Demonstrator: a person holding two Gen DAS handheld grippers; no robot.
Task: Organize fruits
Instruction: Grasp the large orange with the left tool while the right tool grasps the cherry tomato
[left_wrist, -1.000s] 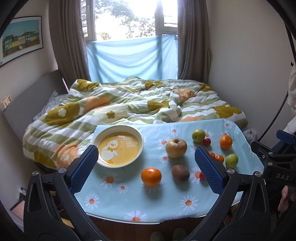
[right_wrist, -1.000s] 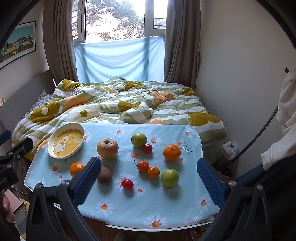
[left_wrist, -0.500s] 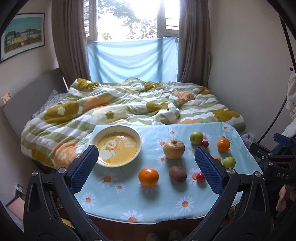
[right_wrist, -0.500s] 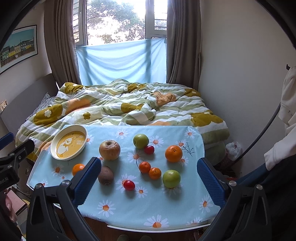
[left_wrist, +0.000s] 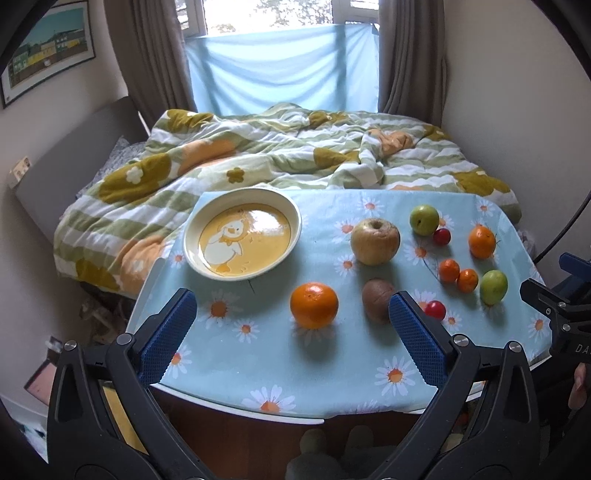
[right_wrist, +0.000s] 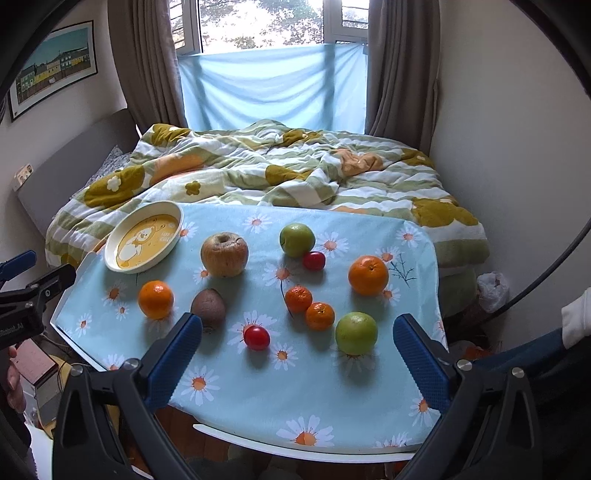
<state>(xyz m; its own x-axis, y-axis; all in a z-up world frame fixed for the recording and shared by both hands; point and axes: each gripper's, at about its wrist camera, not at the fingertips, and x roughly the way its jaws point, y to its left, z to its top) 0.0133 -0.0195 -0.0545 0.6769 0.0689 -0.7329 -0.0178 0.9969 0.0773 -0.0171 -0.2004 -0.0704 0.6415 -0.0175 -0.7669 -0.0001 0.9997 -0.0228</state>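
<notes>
Both tools apparently nearer table (left_wrist: 236, 373).

Unmade bed (right_wrist: 295, 177) behind table, covered by rumpled quilt (left_wrist: 280, 158) in green and white stripes with mustard flowers. Grey headboard (left_wrist: 74, 155) along left wall. Framed picture of coloured houses (right_wrist: 55, 66) hangs above it. Window (right_wrist: 266, 22) at far end, bright, trees outside; pale blue cloth (right_wrist: 273, 88) stretched across lower part. Brown-grey curtains (right_wrist: 147, 62) either side. Small wall socket (right_wrist: 23, 170) left of headboard.
</notes>
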